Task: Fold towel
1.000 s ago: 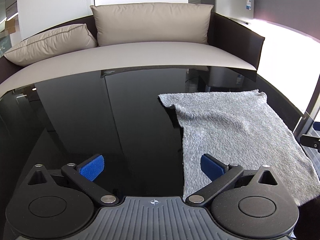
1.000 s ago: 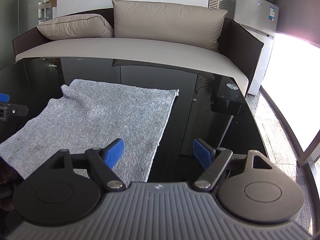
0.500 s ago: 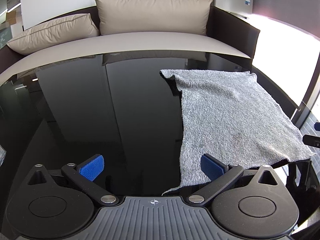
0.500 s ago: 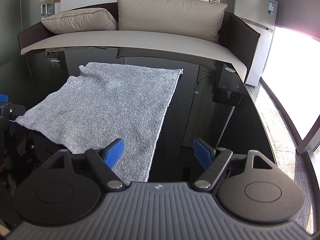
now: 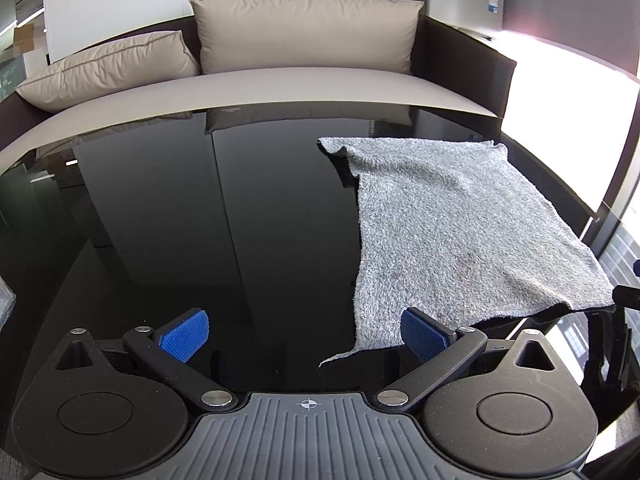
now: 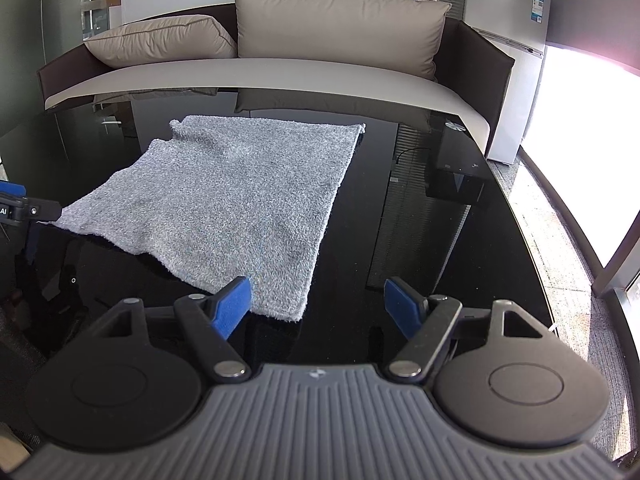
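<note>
A grey towel (image 5: 448, 232) lies spread on the glossy black table (image 5: 200, 220). Its far-left corner is rumpled, and its near edge sits a little raised with shadow beneath. My left gripper (image 5: 304, 334) is open, and its right pad (image 5: 424, 334) is at the towel's near-left corner. In the right wrist view the towel (image 6: 240, 200) fills the left half. My right gripper (image 6: 319, 306) is open, and its left pad (image 6: 234, 306) is beside the towel's near-right corner. Nothing is held between either pair of fingers.
A sofa (image 6: 280, 76) with beige cushions runs along the table's far edge. A silver fridge (image 6: 508, 8) stands at the back right, beside a bright window. A dark box (image 6: 456, 184) shows at the table's right side.
Both grippers have drawn back toward me, staying open. The towel's near edge, earlier under the fingers, now shows in front of them.
</note>
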`<state>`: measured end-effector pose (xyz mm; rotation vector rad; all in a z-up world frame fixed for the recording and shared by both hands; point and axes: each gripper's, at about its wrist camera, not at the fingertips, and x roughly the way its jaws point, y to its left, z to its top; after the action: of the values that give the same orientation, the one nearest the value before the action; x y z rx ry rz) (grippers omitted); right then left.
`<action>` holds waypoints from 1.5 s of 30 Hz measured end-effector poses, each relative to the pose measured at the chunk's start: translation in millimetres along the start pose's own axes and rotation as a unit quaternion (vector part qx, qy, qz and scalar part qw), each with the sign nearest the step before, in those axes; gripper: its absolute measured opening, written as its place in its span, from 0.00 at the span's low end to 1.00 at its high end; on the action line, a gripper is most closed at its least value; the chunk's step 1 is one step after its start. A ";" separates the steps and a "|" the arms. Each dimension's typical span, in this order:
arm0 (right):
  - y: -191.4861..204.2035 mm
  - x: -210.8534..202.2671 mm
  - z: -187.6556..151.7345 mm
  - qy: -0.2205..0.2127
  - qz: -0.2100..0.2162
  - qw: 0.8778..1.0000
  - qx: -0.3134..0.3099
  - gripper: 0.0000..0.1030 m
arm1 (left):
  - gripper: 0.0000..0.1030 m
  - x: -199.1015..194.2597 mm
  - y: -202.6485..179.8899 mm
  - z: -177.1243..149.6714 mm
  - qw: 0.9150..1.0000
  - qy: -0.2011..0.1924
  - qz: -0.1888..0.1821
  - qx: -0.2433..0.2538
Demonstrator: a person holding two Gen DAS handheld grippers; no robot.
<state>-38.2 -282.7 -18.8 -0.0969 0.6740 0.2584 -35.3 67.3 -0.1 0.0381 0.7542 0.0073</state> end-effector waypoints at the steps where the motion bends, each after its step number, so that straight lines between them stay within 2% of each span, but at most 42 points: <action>1: 0.6 0.7 -0.7 0.003 0.000 1.000 -0.001 0.64 | 0.95 0.3 -0.2 0.0 1.000 0.001 -0.001 0.001; 2: 1.2 1.7 -1.5 0.006 0.000 1.000 -0.003 0.59 | 0.94 0.5 -0.7 -0.1 1.000 0.001 -0.001 0.002; 6: 2.6 2.0 -2.9 0.009 0.004 1.000 -0.008 0.54 | 0.92 1.4 -2.9 -1.0 1.000 0.002 -0.004 0.006; 8: 3.5 1.6 -3.7 0.010 0.009 1.000 -0.009 0.48 | 0.84 2.6 -3.3 -1.5 1.000 0.004 -0.006 0.006; 12: 6.1 1.7 -2.2 0.012 0.020 1.000 -0.008 0.39 | 0.77 3.5 -3.9 -2.6 1.000 0.006 -0.007 0.006; 14: 6.4 1.9 -1.5 0.013 0.024 1.000 -0.006 0.32 | 0.65 3.4 -4.2 -2.5 1.000 0.006 -0.013 0.006; 18: 7.2 2.3 -0.3 0.016 0.033 0.999 -0.006 0.26 | 0.60 3.1 -6.1 -3.1 1.000 0.005 -0.019 0.010; 21: 7.8 2.5 0.6 0.018 0.039 0.999 -0.005 0.20 | 0.51 2.4 -8.5 -3.6 1.000 0.003 -0.026 0.016; 25: 8.6 2.9 1.8 0.020 0.048 0.999 -0.004 0.10 | 0.32 1.3 -14.1 -3.5 0.999 0.000 -0.039 0.029; 31: 10.5 1.6 -1.0 0.020 0.054 0.998 -0.003 0.04 | 0.06 1.8 -21.4 -3.5 0.997 -0.003 -0.056 0.045; 45: 2.1 -11.5 5.7 -0.005 0.077 0.997 0.022 0.04 | 0.02 -8.7 -15.6 -3.2 0.997 -0.020 -0.068 0.037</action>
<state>-43.9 -282.1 -7.2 -0.0011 0.6772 0.3917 -44.0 51.6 3.0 0.0570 0.7150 -0.1500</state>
